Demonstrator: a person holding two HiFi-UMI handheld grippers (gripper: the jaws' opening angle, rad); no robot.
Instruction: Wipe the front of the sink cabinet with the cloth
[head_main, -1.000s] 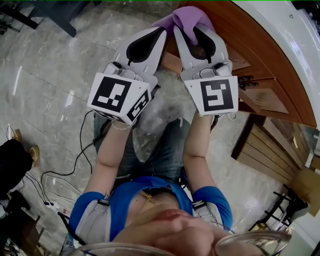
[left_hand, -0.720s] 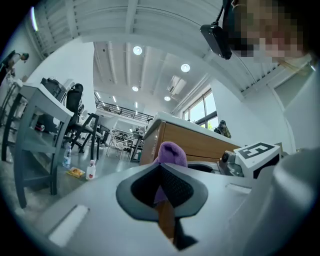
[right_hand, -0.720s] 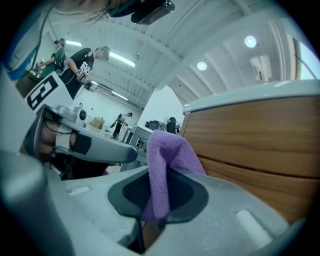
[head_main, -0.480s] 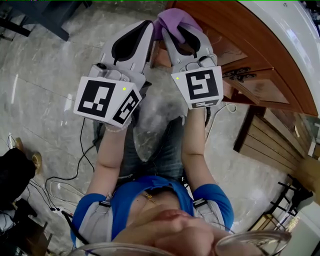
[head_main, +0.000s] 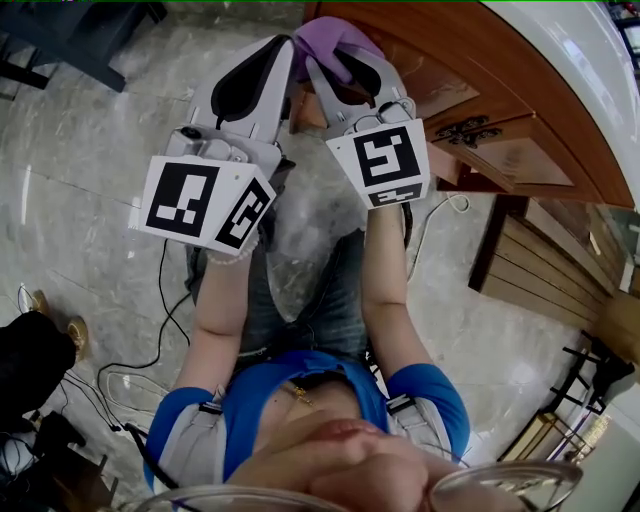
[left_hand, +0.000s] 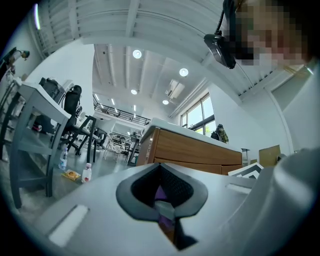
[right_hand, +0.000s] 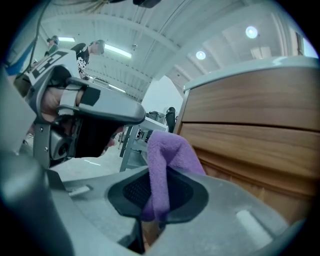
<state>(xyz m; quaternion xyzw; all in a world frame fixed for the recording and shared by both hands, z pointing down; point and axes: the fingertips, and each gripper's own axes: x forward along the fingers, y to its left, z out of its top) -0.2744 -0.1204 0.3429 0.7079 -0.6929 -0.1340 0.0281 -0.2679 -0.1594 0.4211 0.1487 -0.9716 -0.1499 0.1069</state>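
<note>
A purple cloth (head_main: 335, 38) is pinched in my right gripper (head_main: 338, 58), which is shut on it and holds it against the brown wooden front of the sink cabinet (head_main: 470, 75), near the cabinet's left corner. In the right gripper view the cloth (right_hand: 167, 152) sticks up out of the jaws of the right gripper (right_hand: 152, 212), with the cabinet (right_hand: 250, 125) just to its right. My left gripper (head_main: 283, 45) sits close beside the right one, jaws together with nothing between them. In the left gripper view, purple shows behind the left gripper (left_hand: 165, 212).
A dark metal drawer handle (head_main: 462, 130) sits on the cabinet front below the white countertop (head_main: 590, 60). Slatted wooden boards (head_main: 530, 280) lie at the right. Cables (head_main: 150, 340) and a black bag (head_main: 30, 360) are on the marble floor. Desks and chairs (left_hand: 50, 115) stand farther off.
Both grippers have slid left along the cabinet front toward its corner, the right one carrying the cloth with it. Both stay shut.
</note>
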